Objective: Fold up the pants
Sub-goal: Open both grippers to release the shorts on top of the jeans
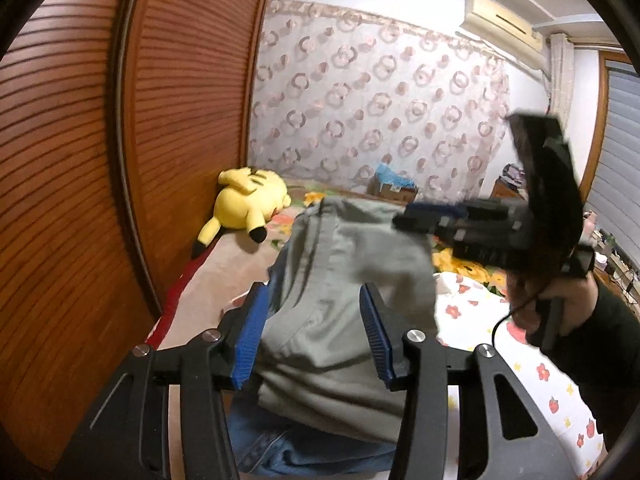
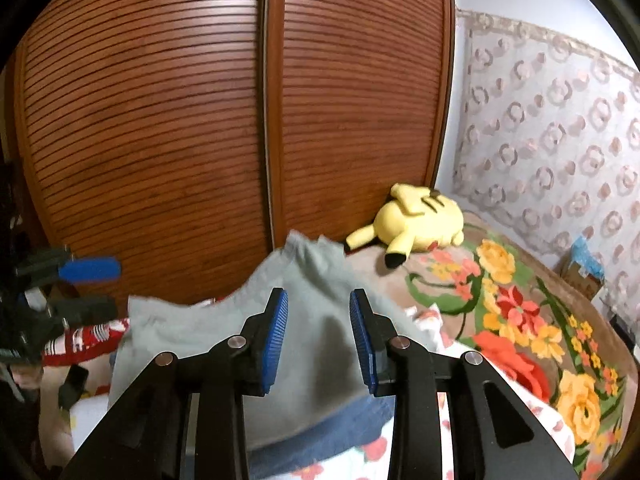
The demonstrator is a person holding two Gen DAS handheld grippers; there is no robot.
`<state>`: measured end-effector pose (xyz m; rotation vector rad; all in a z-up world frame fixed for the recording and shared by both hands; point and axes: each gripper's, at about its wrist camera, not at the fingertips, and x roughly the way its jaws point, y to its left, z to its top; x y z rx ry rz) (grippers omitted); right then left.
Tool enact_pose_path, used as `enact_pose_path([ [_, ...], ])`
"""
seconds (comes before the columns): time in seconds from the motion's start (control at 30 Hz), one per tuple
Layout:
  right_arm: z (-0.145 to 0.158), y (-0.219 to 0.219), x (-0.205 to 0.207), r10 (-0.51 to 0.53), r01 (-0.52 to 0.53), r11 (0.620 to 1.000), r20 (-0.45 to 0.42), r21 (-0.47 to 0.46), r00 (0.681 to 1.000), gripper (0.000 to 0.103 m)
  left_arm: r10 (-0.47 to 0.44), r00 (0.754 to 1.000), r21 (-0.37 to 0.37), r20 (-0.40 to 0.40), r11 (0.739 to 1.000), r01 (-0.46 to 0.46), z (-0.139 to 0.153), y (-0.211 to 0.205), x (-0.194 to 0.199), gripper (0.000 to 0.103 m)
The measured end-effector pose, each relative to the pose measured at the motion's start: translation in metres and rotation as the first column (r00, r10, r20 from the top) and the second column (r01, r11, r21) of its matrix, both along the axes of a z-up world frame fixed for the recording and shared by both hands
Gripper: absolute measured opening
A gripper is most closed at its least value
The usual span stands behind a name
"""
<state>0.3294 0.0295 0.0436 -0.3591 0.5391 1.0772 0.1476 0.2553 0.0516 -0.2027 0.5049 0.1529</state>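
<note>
On bed (image 2: pixel 560 280): grey pants (image 1: pixel 340 280) betw. open left gripper (image 1: pixel 316 332); right gripper (image 2: pixel 319 332) open.

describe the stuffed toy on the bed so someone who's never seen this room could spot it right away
Start at the big slatted wooden wardrobe doors. At their foot, on the far side of the bed, the plush toy lies close to the curtain. It is the only bright yellow thing with black-tipped ends, unlike the grey-green pants nearer the cameras.
</note>
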Motion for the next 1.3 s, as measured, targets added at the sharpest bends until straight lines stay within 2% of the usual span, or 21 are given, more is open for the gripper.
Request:
enact_pose_path([
  [0.13, -0.007, 0.005, 0.010, -0.014, 0.014, 1.000, -0.017, -0.022, 1.000, 0.033, -0.036, 0.998, 0.011, -0.043, 0.999, 0.036, -0.011, -0.007, 0.016, 0.049],
  [0.4, -0.019, 0.022, 0.042, -0.057, 0.055, 0.998, -0.078, -0.026, 0.995, 0.034, -0.048, 0.983, -0.012, -0.178, 0.999, 0.046, -0.058, -0.001, 0.037, 0.049],
  [0.57, -0.036, 0.028, 0.052, -0.066, 0.064, 0.998, -0.121, -0.021, 0.990, 0.038, -0.052, 0.981, -0.018, -0.186, 0.999, 0.050, -0.069, -0.001, 0.039, 0.049],
  [0.83, -0.034, 0.023, 0.041, -0.103, 0.101, 0.995, -0.102, -0.018, 0.989, 0.040, -0.057, 0.980, -0.006, -0.191, 0.998, 0.057, -0.069, -0.006, 0.039, 0.049],
  [0.97, -0.027, 0.013, 0.024, -0.119, 0.119, 0.993, -0.090, -0.005, 0.989, 0.040, -0.051, 0.979, 0.007, -0.196, 0.999, 0.053, -0.067, -0.006, 0.038, 0.056],
  [1.13, -0.021, -0.006, 0.002, -0.145, 0.147, 0.989, -0.090, 0.012, 0.985, 0.040, -0.064, 0.982, 0.022, -0.179, 0.997, 0.069, -0.061, -0.011, 0.029, 0.078],
  [1.3, -0.015, -0.022, -0.019, -0.156, 0.158, 0.987, -0.091, 0.022, 0.984, 0.041, -0.046, 0.985, 0.037, -0.166, 0.998, 0.053, -0.053, -0.012, 0.018, 0.081],
])
